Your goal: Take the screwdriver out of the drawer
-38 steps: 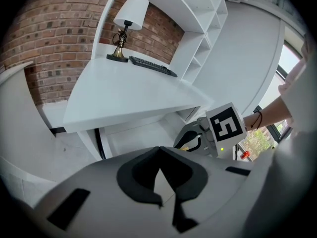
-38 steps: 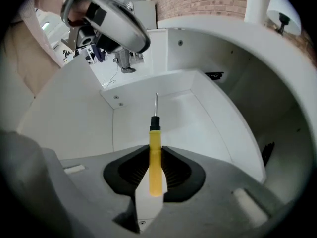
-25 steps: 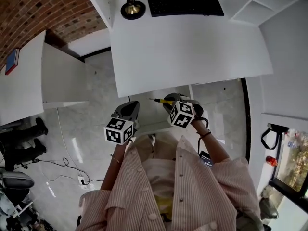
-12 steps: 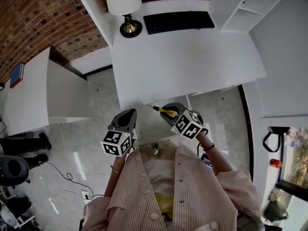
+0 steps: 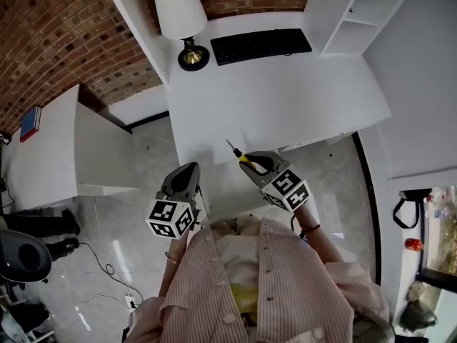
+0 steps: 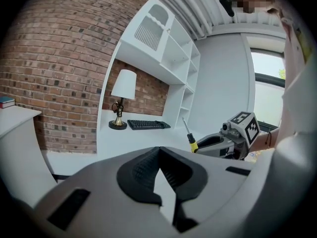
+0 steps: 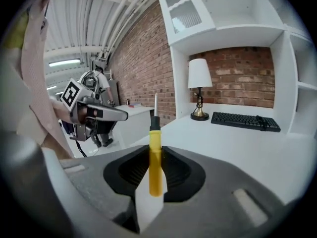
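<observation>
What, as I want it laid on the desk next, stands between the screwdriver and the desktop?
Nothing visible. The right claw holds the screwdriver by the near edge of the desk, with bare desktop ahead. The lamp and keyboard sit far back, and the left claw is off to one side.

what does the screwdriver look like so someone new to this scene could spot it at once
Start at the big white desk with the lamp and black keyboard. At its near edge, the right gripper holds the screwdriver between its jaws. Its slim yellow handle, black collar and thin metal shaft set it apart; the left gripper is empty.
</observation>
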`<action>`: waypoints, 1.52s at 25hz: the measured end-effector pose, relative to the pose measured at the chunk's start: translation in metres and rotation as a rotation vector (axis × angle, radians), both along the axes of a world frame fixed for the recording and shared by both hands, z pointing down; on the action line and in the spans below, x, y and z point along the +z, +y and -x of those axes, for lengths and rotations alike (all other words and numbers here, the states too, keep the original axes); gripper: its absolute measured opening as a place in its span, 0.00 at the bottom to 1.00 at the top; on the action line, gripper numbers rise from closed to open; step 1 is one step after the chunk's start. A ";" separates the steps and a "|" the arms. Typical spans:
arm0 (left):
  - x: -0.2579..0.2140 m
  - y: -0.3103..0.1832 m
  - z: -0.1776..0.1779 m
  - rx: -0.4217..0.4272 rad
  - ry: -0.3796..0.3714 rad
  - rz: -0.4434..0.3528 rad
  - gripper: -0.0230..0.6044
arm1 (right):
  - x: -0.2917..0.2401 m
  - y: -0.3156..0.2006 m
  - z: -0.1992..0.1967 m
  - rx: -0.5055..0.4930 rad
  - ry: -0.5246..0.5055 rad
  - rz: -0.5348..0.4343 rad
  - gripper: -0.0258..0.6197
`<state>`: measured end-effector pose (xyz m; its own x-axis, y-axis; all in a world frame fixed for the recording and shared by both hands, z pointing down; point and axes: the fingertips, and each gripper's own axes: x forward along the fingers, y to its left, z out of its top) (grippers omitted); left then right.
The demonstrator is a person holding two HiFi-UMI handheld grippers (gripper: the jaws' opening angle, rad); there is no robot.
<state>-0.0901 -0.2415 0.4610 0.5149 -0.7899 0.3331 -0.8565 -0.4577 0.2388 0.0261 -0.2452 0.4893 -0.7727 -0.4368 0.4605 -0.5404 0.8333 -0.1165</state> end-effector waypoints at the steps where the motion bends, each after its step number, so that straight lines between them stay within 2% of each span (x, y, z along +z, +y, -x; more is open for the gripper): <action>1: -0.004 -0.001 0.001 -0.005 0.003 -0.011 0.04 | -0.005 -0.002 -0.002 0.019 -0.023 -0.004 0.16; 12: -0.044 -0.012 0.015 -0.060 0.010 -0.114 0.04 | -0.062 -0.023 -0.029 0.227 -0.250 -0.064 0.16; 21: -0.073 -0.016 0.027 -0.099 0.015 -0.188 0.04 | -0.096 -0.034 -0.060 0.377 -0.366 -0.133 0.16; 29: -0.086 -0.012 0.038 -0.152 0.021 -0.225 0.04 | -0.109 -0.034 -0.088 0.504 -0.393 -0.186 0.16; 38: -0.088 -0.009 0.042 -0.169 0.017 -0.228 0.04 | -0.109 -0.031 -0.095 0.531 -0.403 -0.186 0.16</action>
